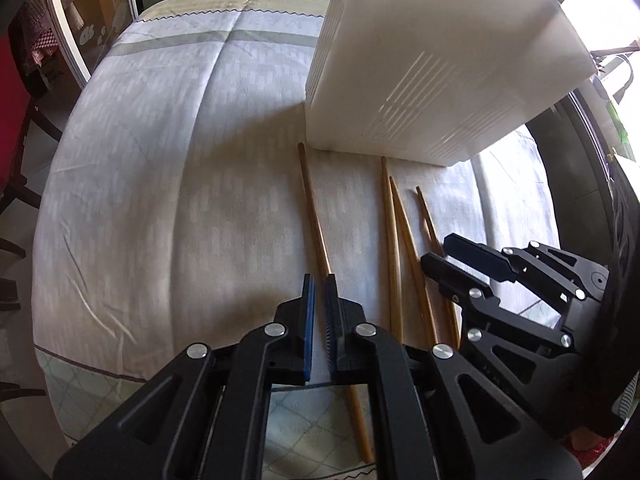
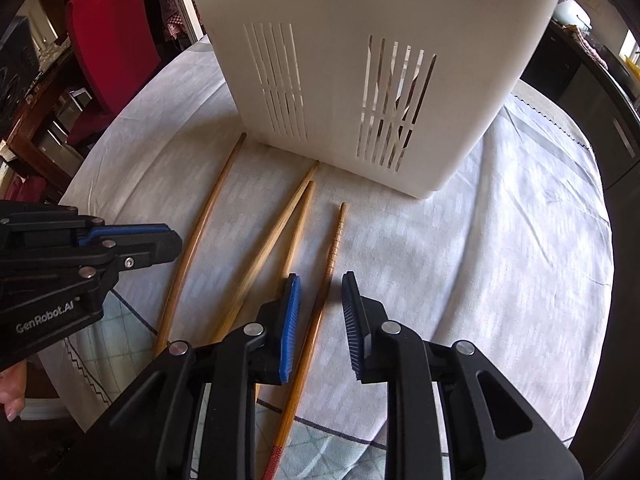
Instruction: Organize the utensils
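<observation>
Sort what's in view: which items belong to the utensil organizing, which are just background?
Job:
- four wooden chopsticks lying on the tablecloth
- white slotted utensil holder
- left gripper, jaws shut
- right gripper, jaws open astride the ridged chopstick

Background:
- tablecloth
- red chair
- dark cabinet

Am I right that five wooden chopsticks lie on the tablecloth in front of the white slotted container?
Not quite: the right wrist view shows four chopsticks, not five, lying on the tablecloth in front of the white slotted container.
</observation>
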Tool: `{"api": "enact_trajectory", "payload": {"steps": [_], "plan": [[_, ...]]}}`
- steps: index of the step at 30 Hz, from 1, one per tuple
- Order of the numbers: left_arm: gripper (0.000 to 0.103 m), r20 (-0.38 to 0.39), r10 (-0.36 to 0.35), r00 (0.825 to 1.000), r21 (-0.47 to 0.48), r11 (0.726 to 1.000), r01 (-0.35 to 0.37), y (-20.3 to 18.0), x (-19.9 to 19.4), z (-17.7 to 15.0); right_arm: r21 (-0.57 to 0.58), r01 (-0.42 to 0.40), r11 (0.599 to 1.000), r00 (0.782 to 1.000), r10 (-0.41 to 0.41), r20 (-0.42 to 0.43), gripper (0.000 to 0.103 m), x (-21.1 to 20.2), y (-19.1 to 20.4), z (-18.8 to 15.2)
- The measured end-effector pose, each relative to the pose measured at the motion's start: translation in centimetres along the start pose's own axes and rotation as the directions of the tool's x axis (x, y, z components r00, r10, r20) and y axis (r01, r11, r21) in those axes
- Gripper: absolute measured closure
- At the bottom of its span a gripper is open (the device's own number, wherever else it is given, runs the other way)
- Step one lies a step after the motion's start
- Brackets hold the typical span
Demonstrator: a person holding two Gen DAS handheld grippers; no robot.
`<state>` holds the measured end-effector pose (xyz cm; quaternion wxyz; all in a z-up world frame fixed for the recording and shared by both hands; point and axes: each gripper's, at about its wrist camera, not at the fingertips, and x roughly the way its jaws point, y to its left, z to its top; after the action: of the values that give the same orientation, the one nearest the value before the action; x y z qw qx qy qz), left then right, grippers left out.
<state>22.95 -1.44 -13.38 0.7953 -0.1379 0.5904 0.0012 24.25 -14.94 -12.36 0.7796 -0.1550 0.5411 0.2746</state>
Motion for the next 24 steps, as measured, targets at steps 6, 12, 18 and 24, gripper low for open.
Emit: {"api": "enact_trajectory", "payload": {"steps": [6,12,18,24], "plan": [[0.097,-0.005,0.052,0.999,-0.008,0.999,-0.052,-1.0,1.2,1.8,-0.009,-0.003,1.0,1.0,0.003,0.017,0.083,-0.1,-0.6,-0.8],[0.096,-0.002,0.105,0.994,-0.006,0.994,-0.105,-2.2,1.9,2.9,-0.015,0.005,1.0,1.0,-0.005,0.018,0.082,-0.2,-0.6,-1.3],[0.096,-0.013,0.151,0.988,0.004,0.989,-0.151,-2.9,2.5,4.1,-0.009,0.008,1.0,1.0,-0.007,0.021,0.081,-0.1,-0.3,-1.5],[0.097,0.003,0.159,0.987,0.014,0.987,-0.159,-4.5,2.5,3.6,0.014,0.01,1.0,0.999,-0.01,0.036,0.094,-0.1,-0.2,-1.7]]}}
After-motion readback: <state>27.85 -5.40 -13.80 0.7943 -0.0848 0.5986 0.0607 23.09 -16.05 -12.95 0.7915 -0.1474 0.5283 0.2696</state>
